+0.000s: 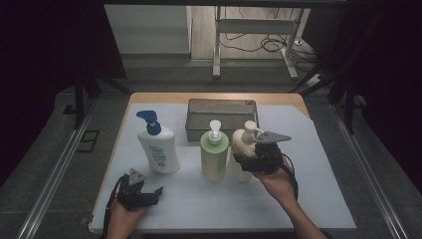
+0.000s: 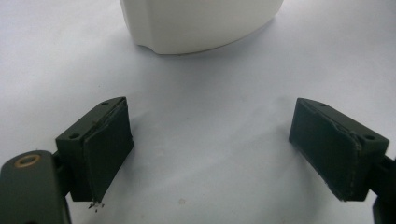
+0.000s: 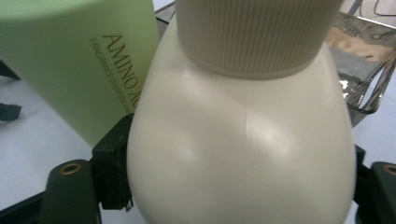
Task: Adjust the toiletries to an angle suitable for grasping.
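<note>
A cream bottle point(image 1: 242, 149) stands upright on the worktop point(image 1: 318, 199), long axis vertical, its pump spout pointing right toward the grey plate of the right gripper point(image 1: 247, 162). That gripper's fingers sit on either side of the bottle's body, pressing its flanks. It stands just right of the green bottle point(image 1: 214, 155), before the tray point(image 1: 222, 105). The left gripper point(image 1: 155, 193) rests near the white bottle point(image 1: 158, 148), fingers apart.

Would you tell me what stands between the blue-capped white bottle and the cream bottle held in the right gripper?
The green pump bottle stands between the white bottle and the cream bottle, as the high view shows.
</note>
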A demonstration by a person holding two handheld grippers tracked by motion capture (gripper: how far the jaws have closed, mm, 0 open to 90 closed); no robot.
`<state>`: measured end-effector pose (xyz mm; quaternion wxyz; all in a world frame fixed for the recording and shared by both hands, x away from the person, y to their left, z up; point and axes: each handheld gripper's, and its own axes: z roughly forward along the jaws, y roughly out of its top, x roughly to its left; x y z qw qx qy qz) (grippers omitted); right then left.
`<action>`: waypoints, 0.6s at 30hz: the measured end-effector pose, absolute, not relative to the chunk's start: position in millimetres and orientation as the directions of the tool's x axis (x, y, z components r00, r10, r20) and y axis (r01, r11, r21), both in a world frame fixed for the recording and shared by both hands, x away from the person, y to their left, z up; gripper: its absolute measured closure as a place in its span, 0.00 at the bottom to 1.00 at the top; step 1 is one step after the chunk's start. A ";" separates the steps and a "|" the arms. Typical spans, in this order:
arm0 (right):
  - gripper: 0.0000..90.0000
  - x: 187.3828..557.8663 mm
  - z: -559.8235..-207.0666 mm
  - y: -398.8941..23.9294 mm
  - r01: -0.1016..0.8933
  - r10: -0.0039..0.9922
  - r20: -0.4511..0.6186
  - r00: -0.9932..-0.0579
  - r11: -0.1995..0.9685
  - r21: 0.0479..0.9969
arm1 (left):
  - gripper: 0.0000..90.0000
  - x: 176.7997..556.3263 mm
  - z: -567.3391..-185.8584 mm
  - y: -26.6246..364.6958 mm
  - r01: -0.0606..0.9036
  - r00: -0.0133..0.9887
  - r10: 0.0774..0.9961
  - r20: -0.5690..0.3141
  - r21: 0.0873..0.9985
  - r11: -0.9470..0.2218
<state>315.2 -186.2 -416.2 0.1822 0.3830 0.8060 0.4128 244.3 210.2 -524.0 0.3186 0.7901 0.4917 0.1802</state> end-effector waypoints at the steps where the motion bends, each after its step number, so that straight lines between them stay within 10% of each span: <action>1: 0.29 315.4 -416.2 -185.8 0.468 0.772 0.022 -0.635 0.362 0.806 | 0.14 244.3 -523.9 210.3 0.662 0.452 0.892 -0.028 0.681 -0.314; 18: 0.40 317.0 -411.1 -192.2 0.465 0.757 -0.001 -0.654 0.403 0.788 | 0.14 244.3 -524.0 210.2 0.662 0.451 0.892 -0.028 0.681 -0.313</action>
